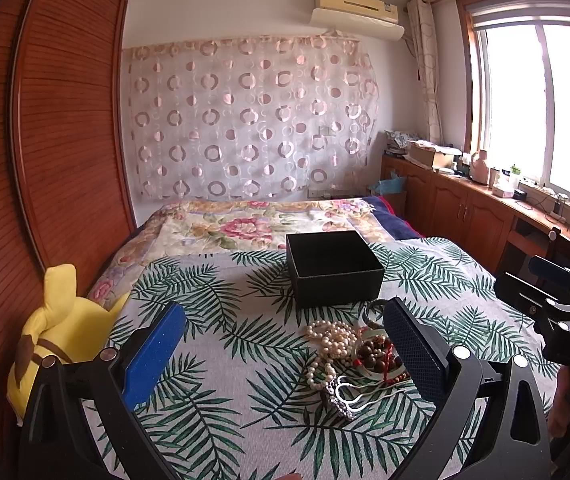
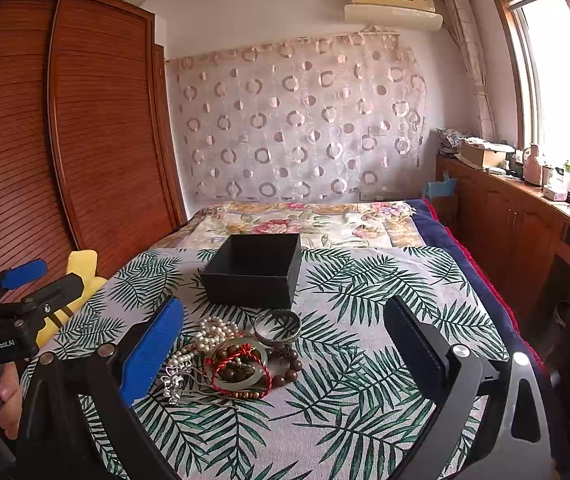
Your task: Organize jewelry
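A pile of jewelry lies on the leaf-print cloth: a pearl necklace, a brown bead bracelet, a jade bangle with red cord, a silver bangle and a silver chain. An open black box stands empty just behind the pile. My left gripper is open above the cloth, its right finger beside the pile. My right gripper is open, with the pile between its fingers and toward the left one.
A yellow plush toy sits at the bed's left edge by the wooden wardrobe. A floral quilt covers the far bed. Wooden cabinets with clutter run under the window on the right.
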Available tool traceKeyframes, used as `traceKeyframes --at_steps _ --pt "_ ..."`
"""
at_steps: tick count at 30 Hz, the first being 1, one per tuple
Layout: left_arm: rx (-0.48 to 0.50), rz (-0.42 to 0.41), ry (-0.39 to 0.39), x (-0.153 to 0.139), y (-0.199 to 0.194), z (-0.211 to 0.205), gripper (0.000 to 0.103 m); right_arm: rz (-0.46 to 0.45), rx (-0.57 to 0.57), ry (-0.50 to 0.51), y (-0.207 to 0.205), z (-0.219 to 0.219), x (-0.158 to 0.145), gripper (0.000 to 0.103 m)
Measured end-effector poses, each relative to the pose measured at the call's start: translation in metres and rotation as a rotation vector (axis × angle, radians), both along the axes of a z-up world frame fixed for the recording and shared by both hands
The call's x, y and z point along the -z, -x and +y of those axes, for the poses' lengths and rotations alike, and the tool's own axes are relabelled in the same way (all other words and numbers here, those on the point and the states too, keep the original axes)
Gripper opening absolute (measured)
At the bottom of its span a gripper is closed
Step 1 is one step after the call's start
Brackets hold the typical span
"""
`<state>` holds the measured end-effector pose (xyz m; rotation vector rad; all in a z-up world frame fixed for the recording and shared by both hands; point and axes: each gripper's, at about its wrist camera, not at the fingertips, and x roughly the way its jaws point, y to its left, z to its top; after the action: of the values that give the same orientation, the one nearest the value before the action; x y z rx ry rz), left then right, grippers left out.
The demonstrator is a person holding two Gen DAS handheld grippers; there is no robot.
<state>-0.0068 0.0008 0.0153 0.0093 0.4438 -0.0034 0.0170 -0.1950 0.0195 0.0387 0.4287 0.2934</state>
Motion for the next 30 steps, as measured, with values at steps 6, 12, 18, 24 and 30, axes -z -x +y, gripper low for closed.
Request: traceKeyframes --at_steps 6,12,18,24,30 --pt "0.000 -0.001 0.000 -0.0018 0.0002 0.0003 0.096 0.000 0.000 -0.001 0.0000 -0.0001 -0.0001 0.101" --pt "0.002 -0.004 0.000 -0.0052 0.0002 -0.0003 0.096 0.000 -0.001 -0.001 0.0003 -0.0002 -0.0006 0.101" --pt "0.002 -0.006 0.000 -0.0065 0.0006 -0.0006 0.096 0.000 -0.001 -0.002 -0.0002 -0.0006 -0.0008 0.101" --pt "0.002 -0.006 0.000 -0.0078 0.0004 -0.0008 0.096 -0.001 -0.002 -0.003 0.0001 -0.0009 -0.0014 0.101" --pt "0.005 -0.003 -0.001 -0.0099 0.0026 -0.0029 0.096 0.003 -0.004 -0.001 0.0024 0.0046 -0.0026 0.101"
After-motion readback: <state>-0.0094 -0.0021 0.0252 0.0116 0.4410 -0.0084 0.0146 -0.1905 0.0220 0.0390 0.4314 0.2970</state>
